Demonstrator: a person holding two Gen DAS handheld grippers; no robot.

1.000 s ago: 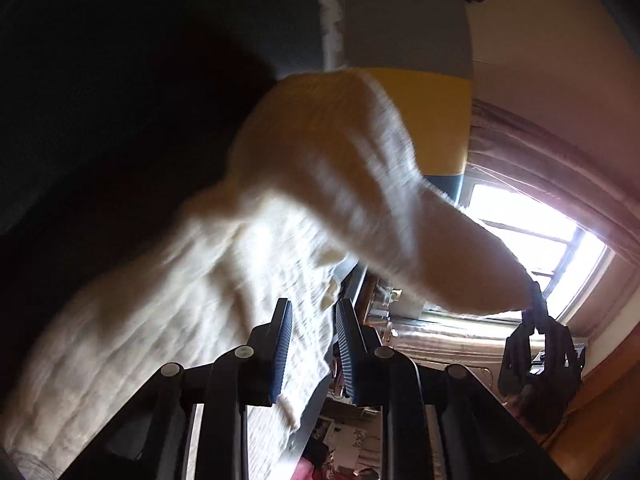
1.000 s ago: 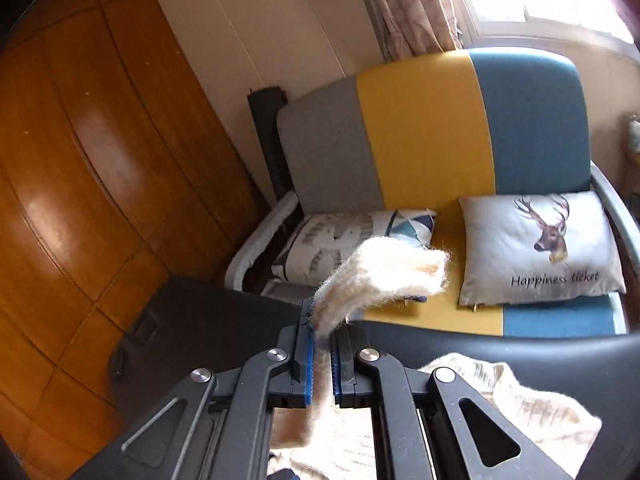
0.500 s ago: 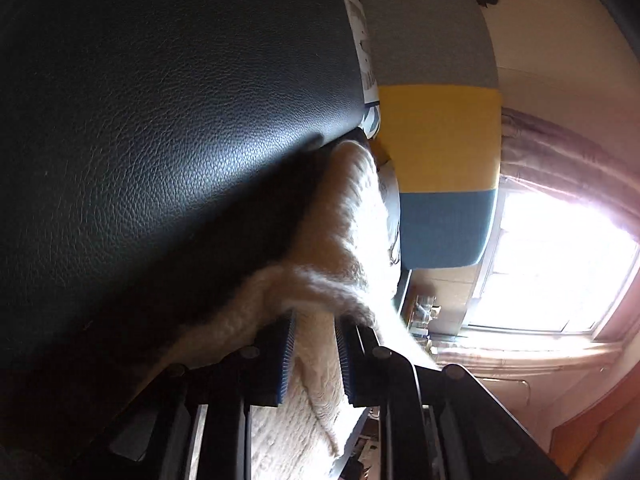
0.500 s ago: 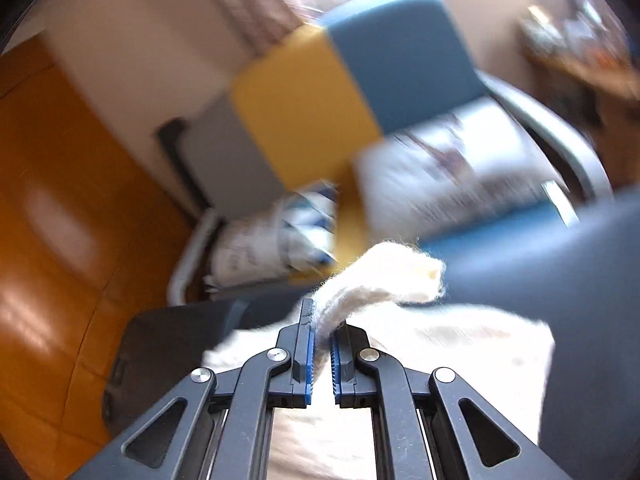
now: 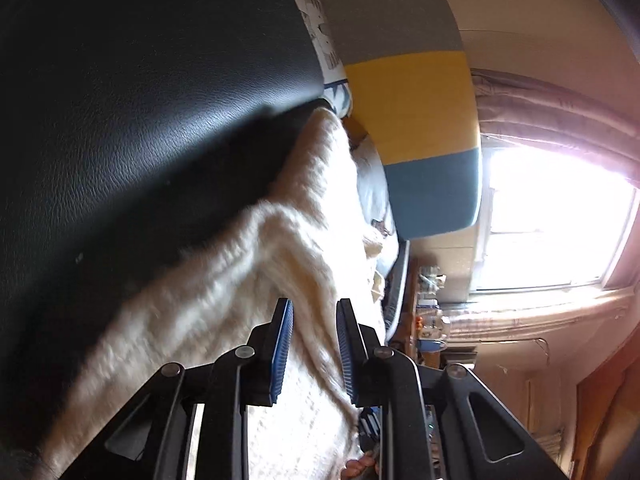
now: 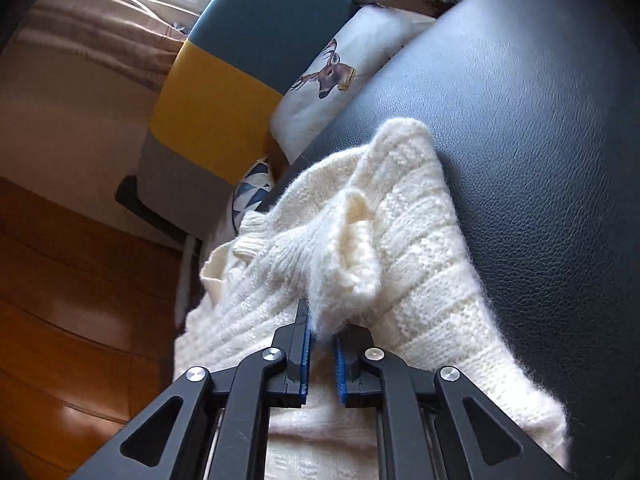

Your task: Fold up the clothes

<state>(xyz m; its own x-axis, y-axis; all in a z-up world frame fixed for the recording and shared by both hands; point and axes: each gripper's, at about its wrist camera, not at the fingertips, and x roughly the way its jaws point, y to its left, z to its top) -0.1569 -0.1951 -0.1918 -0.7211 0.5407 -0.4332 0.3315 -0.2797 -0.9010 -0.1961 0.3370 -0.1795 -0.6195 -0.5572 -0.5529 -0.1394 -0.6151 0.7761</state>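
Note:
A cream knitted sweater [image 6: 408,240] lies on a black leather surface [image 6: 540,140]. It also shows in the left wrist view [image 5: 248,280], on the same black surface [image 5: 140,100]. My right gripper [image 6: 322,320] is shut on a fluffy fold of the sweater, low over the garment. My left gripper [image 5: 314,320] has its jaws a little apart with a ridge of the sweater running between them; whether the pads press the cloth is unclear.
A sofa with grey, yellow and blue back panels [image 6: 224,92] stands behind the black surface, with a deer-print cushion [image 6: 340,80] on it. Wooden cabinet doors [image 6: 72,300] are at the left. A bright window [image 5: 552,216] and cluttered shelf [image 5: 428,320] are beyond.
Both grippers came down from holding the sweater up in the air; it now lies on the black surface. The right gripper swung and tilted. The left jaws look slightly wider.

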